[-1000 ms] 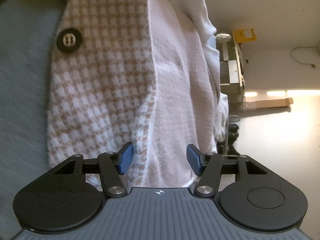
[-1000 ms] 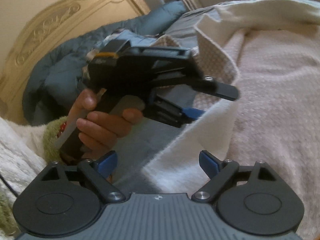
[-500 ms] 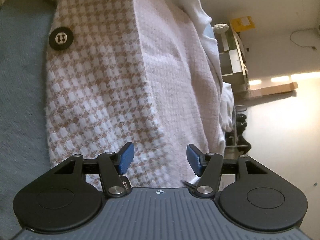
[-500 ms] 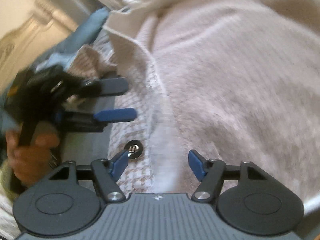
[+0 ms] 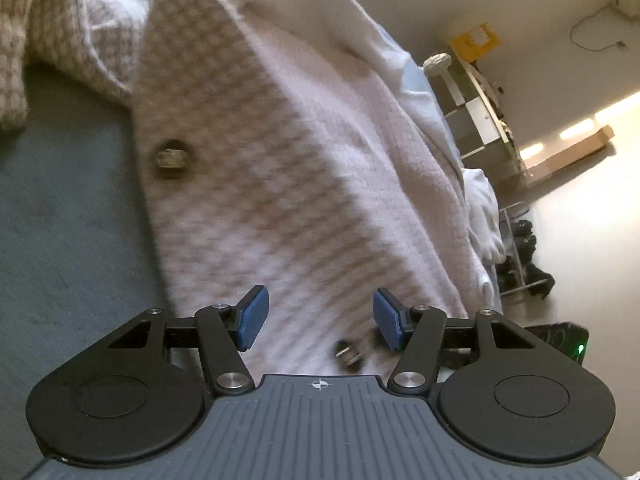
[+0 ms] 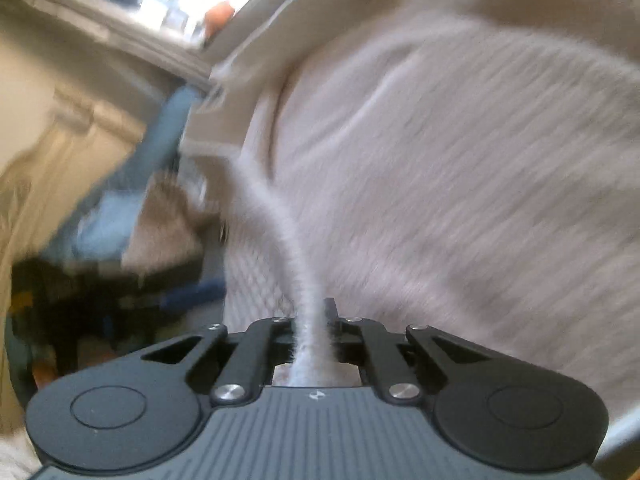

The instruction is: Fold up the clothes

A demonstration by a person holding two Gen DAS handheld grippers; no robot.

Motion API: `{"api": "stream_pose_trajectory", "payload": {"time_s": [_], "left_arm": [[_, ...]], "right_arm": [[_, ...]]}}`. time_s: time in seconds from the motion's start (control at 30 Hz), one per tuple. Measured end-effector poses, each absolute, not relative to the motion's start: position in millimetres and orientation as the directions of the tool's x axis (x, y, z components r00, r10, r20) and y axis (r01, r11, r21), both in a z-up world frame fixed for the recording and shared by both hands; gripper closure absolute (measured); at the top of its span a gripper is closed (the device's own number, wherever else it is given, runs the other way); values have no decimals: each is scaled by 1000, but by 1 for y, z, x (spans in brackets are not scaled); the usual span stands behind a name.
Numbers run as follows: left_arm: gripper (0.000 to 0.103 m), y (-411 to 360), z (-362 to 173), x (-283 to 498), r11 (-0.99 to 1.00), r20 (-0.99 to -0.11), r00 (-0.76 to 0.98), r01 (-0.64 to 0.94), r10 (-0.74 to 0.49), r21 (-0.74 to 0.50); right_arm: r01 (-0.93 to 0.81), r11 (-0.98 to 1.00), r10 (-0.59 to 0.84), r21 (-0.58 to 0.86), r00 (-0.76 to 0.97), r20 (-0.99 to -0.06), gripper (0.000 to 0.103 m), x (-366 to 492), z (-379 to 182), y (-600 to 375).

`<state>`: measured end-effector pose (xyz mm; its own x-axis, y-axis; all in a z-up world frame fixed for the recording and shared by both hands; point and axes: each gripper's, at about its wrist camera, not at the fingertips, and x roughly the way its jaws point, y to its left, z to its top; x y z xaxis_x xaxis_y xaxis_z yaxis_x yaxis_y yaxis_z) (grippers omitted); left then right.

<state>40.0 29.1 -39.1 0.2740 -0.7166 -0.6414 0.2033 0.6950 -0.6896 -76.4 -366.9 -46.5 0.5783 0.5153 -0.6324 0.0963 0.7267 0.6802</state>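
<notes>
A pink-and-tan houndstooth coat (image 5: pixel 248 184) with a pale pink lining lies across the grey bedcover (image 5: pixel 72 240). It has a dark button (image 5: pixel 170 159) near its left edge. A second button (image 5: pixel 349 354) shows just behind the pads. My left gripper (image 5: pixel 320 316) hovers over the coat's lower part, its jaws apart and nothing pinched. In the right wrist view the coat (image 6: pixel 440 200) fills the frame, blurred. My right gripper (image 6: pixel 314 332) has its jaws closing tight on the coat's fluffy edge (image 6: pixel 280 232), which runs up from between them.
Past the bed's right side are a shelf unit (image 5: pixel 480 120), a yellow box (image 5: pixel 476 40) and bare floor (image 5: pixel 580 240). In the right wrist view a cream headboard (image 6: pixel 48 152) and a blue duvet (image 6: pixel 168 120) lie at left, with the other gripper's blue finger (image 6: pixel 192 294) blurred.
My right gripper swung from the bed's side over the coat and closed on its fluffy edge. The left gripper rose a little and rolled, still open; the coat's front has shifted and lifted.
</notes>
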Motion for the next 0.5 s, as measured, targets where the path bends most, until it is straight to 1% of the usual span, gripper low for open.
{"api": "stream_pose_trajectory", "payload": {"time_s": [0.1, 0.27, 0.33, 0.43, 0.5], "left_arm": [[45, 37, -43, 44, 704, -652, 278, 169, -706, -690], [45, 35, -53, 44, 752, -712, 248, 153, -657, -641], [45, 30, -58, 40, 767, -733, 227, 165, -641, -620], [45, 19, -61, 36, 796, -769, 207, 199, -604, -571], [45, 15, -62, 34, 811, -790, 198, 228, -580, -539]], "right_arm": [[153, 730, 461, 666, 608, -646, 99, -81, -49, -393], [258, 716, 394, 649, 618, -680, 99, -93, -66, -431], [299, 690, 399, 660, 604, -690, 99, -100, -81, -438], [327, 641, 417, 695, 612, -672, 99, -106, -95, -443], [328, 615, 434, 717, 618, -656, 99, -111, -94, -444]]}}
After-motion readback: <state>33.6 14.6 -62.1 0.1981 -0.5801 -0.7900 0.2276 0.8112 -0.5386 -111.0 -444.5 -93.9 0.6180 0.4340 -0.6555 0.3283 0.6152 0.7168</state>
